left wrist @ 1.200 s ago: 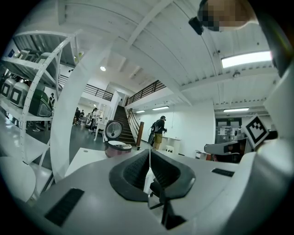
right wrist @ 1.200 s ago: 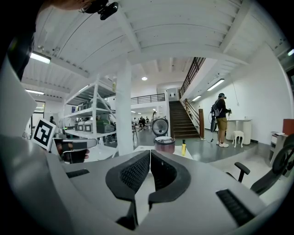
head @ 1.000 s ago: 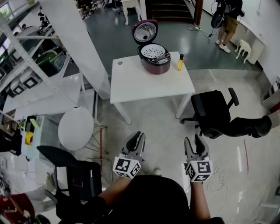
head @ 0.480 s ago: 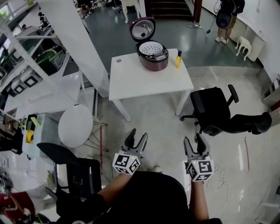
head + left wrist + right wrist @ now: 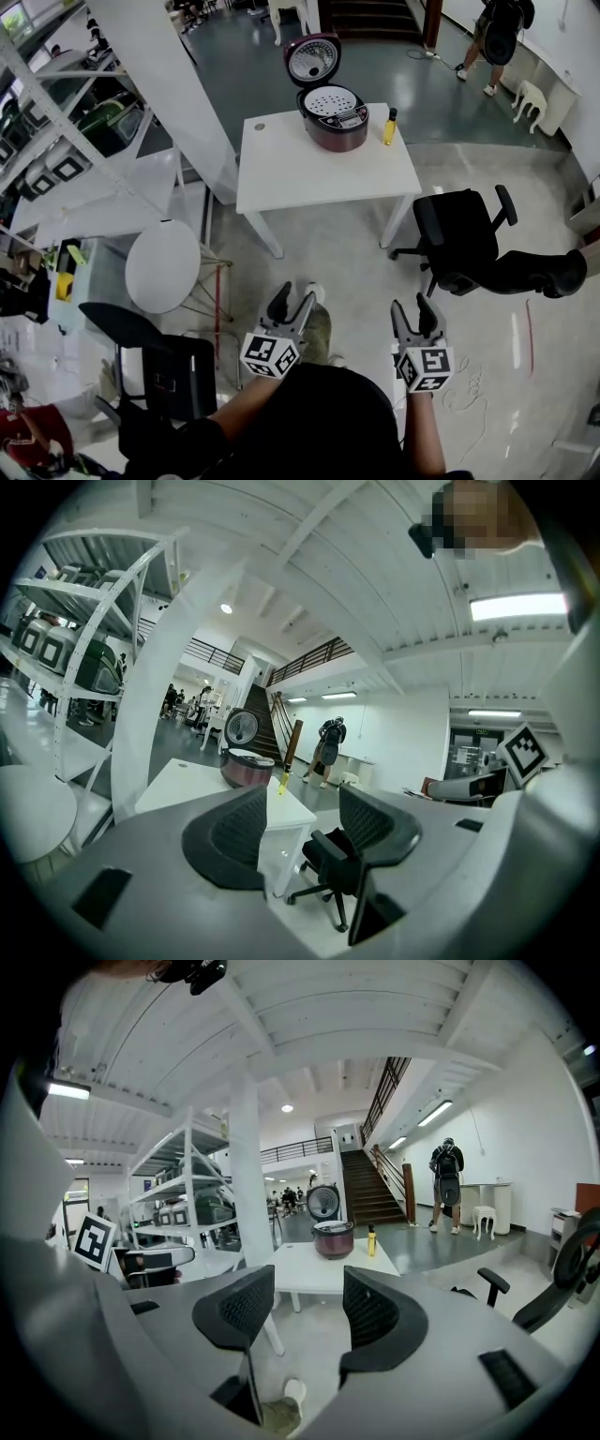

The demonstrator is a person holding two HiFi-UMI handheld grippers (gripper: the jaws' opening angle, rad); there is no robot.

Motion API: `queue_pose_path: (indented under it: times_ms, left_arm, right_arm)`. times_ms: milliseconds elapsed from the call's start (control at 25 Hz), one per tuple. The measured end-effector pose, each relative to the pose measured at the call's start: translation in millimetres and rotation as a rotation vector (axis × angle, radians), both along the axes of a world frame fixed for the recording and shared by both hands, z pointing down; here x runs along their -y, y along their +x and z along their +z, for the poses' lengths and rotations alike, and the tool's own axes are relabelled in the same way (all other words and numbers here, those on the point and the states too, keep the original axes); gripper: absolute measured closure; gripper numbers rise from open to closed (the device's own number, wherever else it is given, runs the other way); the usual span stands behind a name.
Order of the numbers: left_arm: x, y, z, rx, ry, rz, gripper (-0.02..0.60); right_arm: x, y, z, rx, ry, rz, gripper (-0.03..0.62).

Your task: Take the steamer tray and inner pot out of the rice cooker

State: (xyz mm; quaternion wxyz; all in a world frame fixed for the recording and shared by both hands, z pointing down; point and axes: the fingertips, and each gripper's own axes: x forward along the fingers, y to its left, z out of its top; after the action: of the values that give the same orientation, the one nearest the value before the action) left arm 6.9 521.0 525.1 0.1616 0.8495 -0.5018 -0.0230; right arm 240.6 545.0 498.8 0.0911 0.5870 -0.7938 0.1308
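Note:
The maroon rice cooker [image 5: 334, 120] stands at the far edge of a white table [image 5: 319, 173], well ahead of me, with its lid [image 5: 312, 60] up. A white perforated steamer tray [image 5: 330, 101] lies in its top; the inner pot is hidden under it. Low in the head view, my left gripper [image 5: 292, 306] and right gripper [image 5: 415, 315] both stand open and empty, far short of the table. The cooker [image 5: 246, 767] shows small beyond the left gripper [image 5: 302, 819]. In the right gripper view the cooker [image 5: 333, 1238] sits above the right gripper [image 5: 309, 1305].
A yellow bottle [image 5: 388, 127] stands right of the cooker. A black office chair [image 5: 461, 236] is right of the table, a round white stool [image 5: 162, 268] and a black chair [image 5: 157, 373] to the left. White shelving [image 5: 56, 159] lines the left. A person [image 5: 497, 36] stands far back.
The left gripper's jaws have gone from nearly closed to spread apart, and the right's have widened a little. A shoe has come into view between the grippers.

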Motion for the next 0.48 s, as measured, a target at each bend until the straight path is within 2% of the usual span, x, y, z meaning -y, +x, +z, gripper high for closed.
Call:
queue_pose_path:
  times_ms: [240,480]
  left_arm:
    - [33,1,16,-0.002,-0.022,0.018,0.359]
    - [106,19,15,-0.023,-0.008,0.062,0.359]
  right_arm:
    - [26,6,0,-0.038,0.040,0.044,0.384]
    - [89,5,-4,-0.042,0.075,0.032,0.384]
